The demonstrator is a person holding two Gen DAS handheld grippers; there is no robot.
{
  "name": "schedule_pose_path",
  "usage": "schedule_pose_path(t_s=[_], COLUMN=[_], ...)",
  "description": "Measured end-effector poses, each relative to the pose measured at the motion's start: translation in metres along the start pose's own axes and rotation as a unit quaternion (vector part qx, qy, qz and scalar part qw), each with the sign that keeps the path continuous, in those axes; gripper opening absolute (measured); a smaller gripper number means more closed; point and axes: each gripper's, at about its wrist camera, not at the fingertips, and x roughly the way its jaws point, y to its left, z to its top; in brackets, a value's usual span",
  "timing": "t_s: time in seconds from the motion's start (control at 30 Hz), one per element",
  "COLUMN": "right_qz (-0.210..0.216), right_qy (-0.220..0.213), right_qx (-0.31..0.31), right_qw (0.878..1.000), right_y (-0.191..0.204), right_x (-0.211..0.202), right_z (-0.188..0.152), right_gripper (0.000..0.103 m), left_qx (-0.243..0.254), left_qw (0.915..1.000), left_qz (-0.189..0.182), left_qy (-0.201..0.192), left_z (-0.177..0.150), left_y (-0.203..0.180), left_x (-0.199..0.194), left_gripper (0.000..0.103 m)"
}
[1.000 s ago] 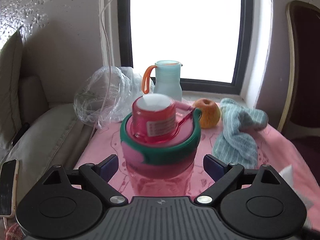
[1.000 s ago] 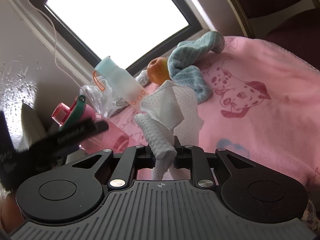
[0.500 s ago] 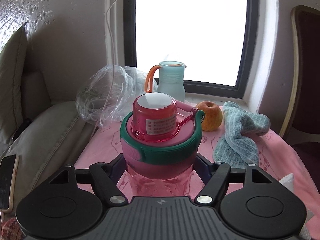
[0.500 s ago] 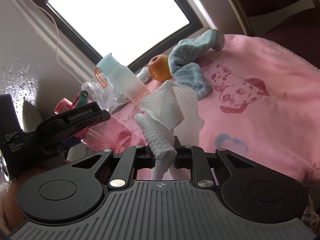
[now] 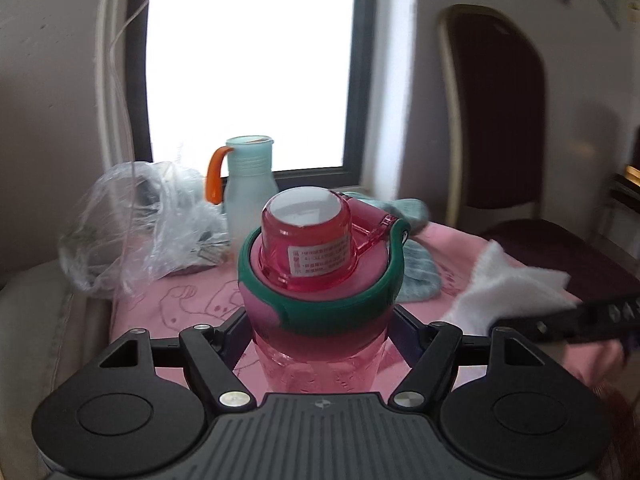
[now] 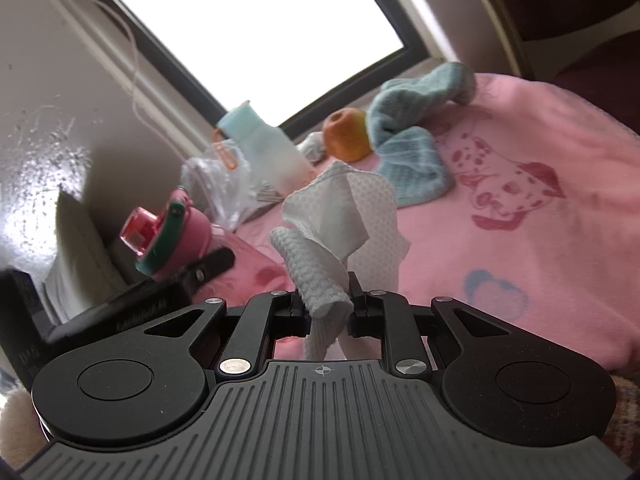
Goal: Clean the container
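Note:
A pink water bottle point(image 5: 320, 280) with a red cap and green lid ring stands between the fingers of my left gripper point(image 5: 320, 332), which is shut on its body. It shows in the right wrist view point(image 6: 188, 240) at the left, tilted in that view, with the left gripper point(image 6: 160, 292) around it. My right gripper point(image 6: 328, 304) is shut on a white wipe cloth point(image 6: 340, 220) that stands up above its fingers. The wipe point(image 5: 516, 292) and the right gripper also show at the right of the left wrist view.
A pale blue bottle point(image 5: 250, 184) with an orange handle stands by the window. A clear plastic bag point(image 5: 140, 220) lies left of it. An orange fruit point(image 6: 346, 140) and a teal towel point(image 6: 412, 148) lie on the pink cloth point(image 6: 520, 200). A dark chair point(image 5: 512, 140) stands right.
My left gripper closed on the pink bottle and lifted and turned it towards the right. The right gripper with the wipe came closer to the bottle.

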Motion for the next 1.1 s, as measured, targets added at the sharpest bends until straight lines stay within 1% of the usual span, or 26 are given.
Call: schedule_pose_path(t_s=[0.13, 0.23, 0.33, 0.4, 0.47, 0.53, 0.6, 0.63, 0.67, 0.73, 0.8, 0.87, 0.9, 1.0, 1.1], right_qz=[0.0, 0.0, 0.012, 0.045, 0.094, 0.16, 0.219, 0.235, 0.242, 0.232, 0.195, 0.121, 0.082, 0.011, -0.015], right_qy=[0.01, 0.019, 0.032, 0.037, 0.033, 0.046, 0.067, 0.081, 0.096, 0.119, 0.13, 0.129, 0.127, 0.119, 0.116], right_qx=[-0.007, -0.008, -0.006, 0.001, 0.004, 0.019, 0.038, 0.046, 0.05, 0.063, 0.07, 0.046, 0.034, 0.042, 0.061], right_qw=[1.0, 1.0, 0.999, 0.998, 0.995, 0.986, 0.973, 0.968, 0.964, 0.963, 0.97, 0.983, 0.988, 0.992, 0.991], right_y=[0.009, 0.015, 0.024, 0.033, 0.044, 0.055, 0.064, 0.067, 0.07, 0.07, 0.065, 0.06, 0.057, 0.033, 0.016], right_x=[0.007, 0.013, 0.021, 0.026, 0.028, 0.037, 0.051, 0.061, 0.072, 0.095, 0.115, 0.132, 0.139, 0.144, 0.131], right_z=[0.0, 0.0, 0.002, 0.009, 0.017, 0.027, 0.034, 0.035, 0.035, 0.033, 0.029, 0.026, 0.025, 0.021, 0.017], right_gripper=[0.022, 0.022, 0.022, 0.022, 0.022, 0.022, 0.02, 0.018, 0.017, 0.016, 0.014, 0.014, 0.014, 0.014, 0.014], left_qx=[-0.013, -0.042, -0.039, -0.018, 0.003, 0.015, 0.014, 0.01, 0.007, 0.002, -0.005, -0.023, -0.032, -0.048, -0.062], left_qw=[0.9993, 0.9978, 0.997, 0.9973, 0.9972, 0.997, 0.9971, 0.9972, 0.9973, 0.9974, 0.9976, 0.9977, 0.9977, 0.9973, 0.9966], left_qz=[-0.035, -0.05, -0.067, -0.071, -0.075, -0.076, -0.074, -0.073, -0.072, -0.07, -0.067, -0.061, -0.058, -0.054, -0.051], left_qy=[0.004, 0.01, 0.008, 0.004, 0.0, -0.005, -0.009, -0.01, -0.011, -0.012, -0.015, -0.017, -0.018, -0.018, -0.019], left_z=[-0.009, -0.015, -0.019, -0.02, -0.023, -0.025, -0.027, -0.028, -0.029, -0.03, -0.031, -0.032, -0.031, -0.03, -0.028], left_y=[0.019, 0.032, 0.041, 0.039, 0.036, 0.034, 0.034, 0.034, 0.035, 0.036, 0.037, 0.039, 0.04, 0.042, 0.045], left_x=[-0.013, -0.019, -0.021, -0.024, -0.026, -0.028, -0.029, -0.029, -0.029, -0.03, -0.03, -0.03, -0.029, -0.027, -0.025], left_gripper=[0.071, 0.071, 0.071, 0.071, 0.071, 0.071, 0.071, 0.071, 0.071, 0.071, 0.072, 0.072, 0.072, 0.072, 0.072])
